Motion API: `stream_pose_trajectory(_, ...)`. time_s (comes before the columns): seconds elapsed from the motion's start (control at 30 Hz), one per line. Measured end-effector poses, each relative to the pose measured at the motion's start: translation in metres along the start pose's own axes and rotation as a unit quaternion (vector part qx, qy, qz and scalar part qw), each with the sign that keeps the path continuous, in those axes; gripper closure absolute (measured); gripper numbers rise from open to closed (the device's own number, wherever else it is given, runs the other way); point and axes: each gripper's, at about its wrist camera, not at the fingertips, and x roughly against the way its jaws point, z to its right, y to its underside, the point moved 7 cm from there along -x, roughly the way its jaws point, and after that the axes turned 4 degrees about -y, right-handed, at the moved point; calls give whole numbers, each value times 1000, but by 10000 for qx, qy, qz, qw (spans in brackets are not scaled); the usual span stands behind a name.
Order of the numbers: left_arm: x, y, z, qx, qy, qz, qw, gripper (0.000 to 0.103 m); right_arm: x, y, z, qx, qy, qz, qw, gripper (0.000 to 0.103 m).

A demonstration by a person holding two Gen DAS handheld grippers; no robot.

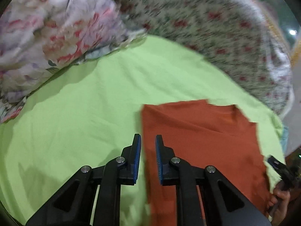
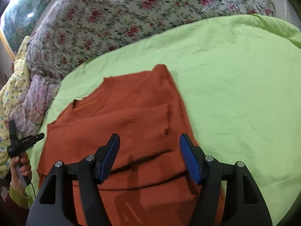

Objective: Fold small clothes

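Rust-orange ribbed knit sweater (image 2: 120, 124) found lying flat on a wrinkled lime-green bed sheet (image 2: 235, 94), partly folded: one sleeve with ribbed cuff laid across the chest, neckline facing the far side, a horizontal fold line visible near the bottom of the right wrist view. Right gripper (image 2: 149, 141), black with blue ribbed pads (image 2: 190, 158), positioned above the lower body of the sweater, jaws spread wide, nothing between them. Left gripper (image 1: 148, 138) positioned over the sweater's edge (image 1: 197, 141) where orange knit meets green sheet (image 1: 84, 103); jaws set narrowly apart with a clear gap, nothing grasped, one pad over the sheet and the other over the garment. Contact between pads and fabric not determinable in either view. Left gripper also seen at the far left of the right wrist view (image 2: 24, 143), held in a bare hand (image 2: 22, 167) beside the sweater's side edge. Cream bedding with red floral print (image 2: 131, 15) noted beyond the sheet; crumpled pastel floral quilt (image 1: 47, 33) bunched at the upper left of the left wrist view, blurred. Framed landscape picture (image 2: 20, 15) at the upper left corner.
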Motion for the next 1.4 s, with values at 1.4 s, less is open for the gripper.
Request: stream_pose_trajectory(1.4,158,289,1,-97,334,-1026,9941,59,160,168,11,-393,-464,-67,9981,42)
